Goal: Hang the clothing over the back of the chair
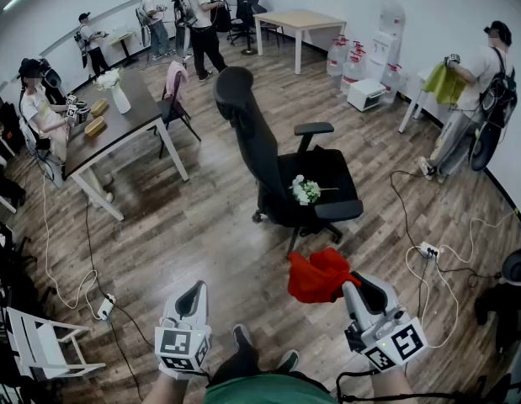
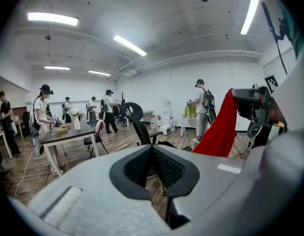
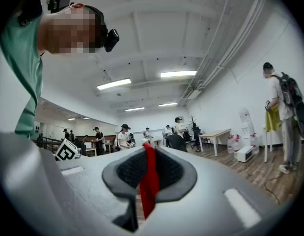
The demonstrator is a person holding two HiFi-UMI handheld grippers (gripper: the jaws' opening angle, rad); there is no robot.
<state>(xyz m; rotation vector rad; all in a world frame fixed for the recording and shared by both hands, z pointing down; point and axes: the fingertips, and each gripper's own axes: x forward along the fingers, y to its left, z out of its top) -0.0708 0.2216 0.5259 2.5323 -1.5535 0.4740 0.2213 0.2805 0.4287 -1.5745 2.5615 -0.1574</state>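
A black office chair [image 1: 273,154] with a tall back stands mid-floor, a small white flower bunch [image 1: 306,190] lying on its seat. The red clothing [image 1: 321,276] hangs bunched from my right gripper [image 1: 351,291], which is shut on it in front of the chair. The cloth shows as a red strip [image 3: 150,181] pinched between the jaws in the right gripper view and as a red drape [image 2: 220,127] in the left gripper view. My left gripper [image 1: 193,297] is shut with nothing in it, low and to the left. The chair [image 2: 142,127] lies beyond it.
A brown table [image 1: 117,116] with a vase stands at the left, with a small chair [image 1: 176,99] carrying pink cloth beside it. Cables and a power strip [image 1: 428,249] lie on the floor at the right. Several people stand around the room. A white folding chair [image 1: 37,343] sits lower left.
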